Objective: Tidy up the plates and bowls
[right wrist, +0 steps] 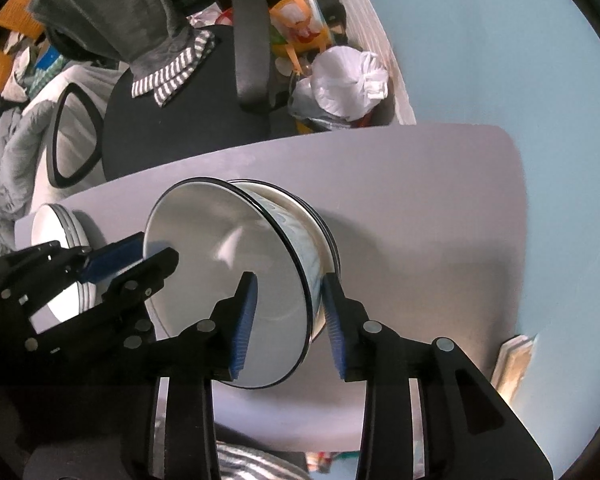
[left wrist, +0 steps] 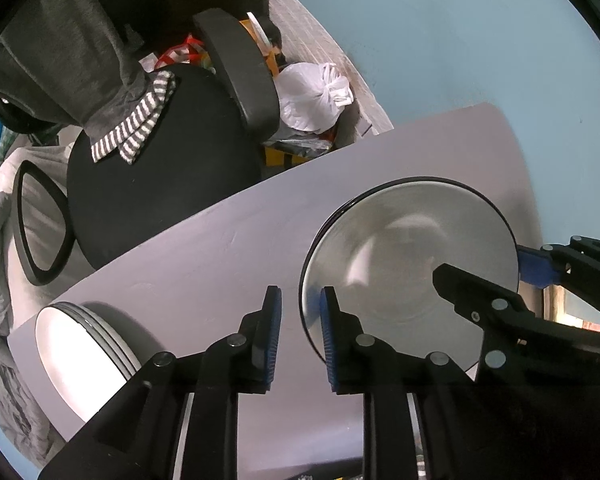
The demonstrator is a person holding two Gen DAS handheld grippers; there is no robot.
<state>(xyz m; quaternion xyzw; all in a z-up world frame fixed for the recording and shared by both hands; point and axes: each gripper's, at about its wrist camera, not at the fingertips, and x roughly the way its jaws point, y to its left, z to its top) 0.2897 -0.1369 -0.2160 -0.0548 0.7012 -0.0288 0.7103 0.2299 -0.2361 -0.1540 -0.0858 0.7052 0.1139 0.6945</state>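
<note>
A white bowl (left wrist: 400,248) with a thin dark rim tops a nest of bowls (right wrist: 328,232) on the pale grey table (left wrist: 219,248). Both grippers point down at it from opposite sides. My left gripper (left wrist: 300,296) straddles its left rim with a gap beside the pads, so it is open. My right gripper (right wrist: 289,280) straddles the right wall of the bowl (right wrist: 219,248); its blue pads stand off the wall, open. Each gripper also shows in the other's view: right gripper (left wrist: 496,270), left gripper (right wrist: 155,248). A stack of white plates (left wrist: 79,340) sits to the left, seen also as the plates (right wrist: 59,224).
A black office chair (right wrist: 179,128) with a grey garment and striped cloth stands past the table's far edge. A tied white plastic bag (right wrist: 348,80) and clutter lie beyond. Bare table top (right wrist: 420,200) stretches right of the bowls, up to its rounded corner.
</note>
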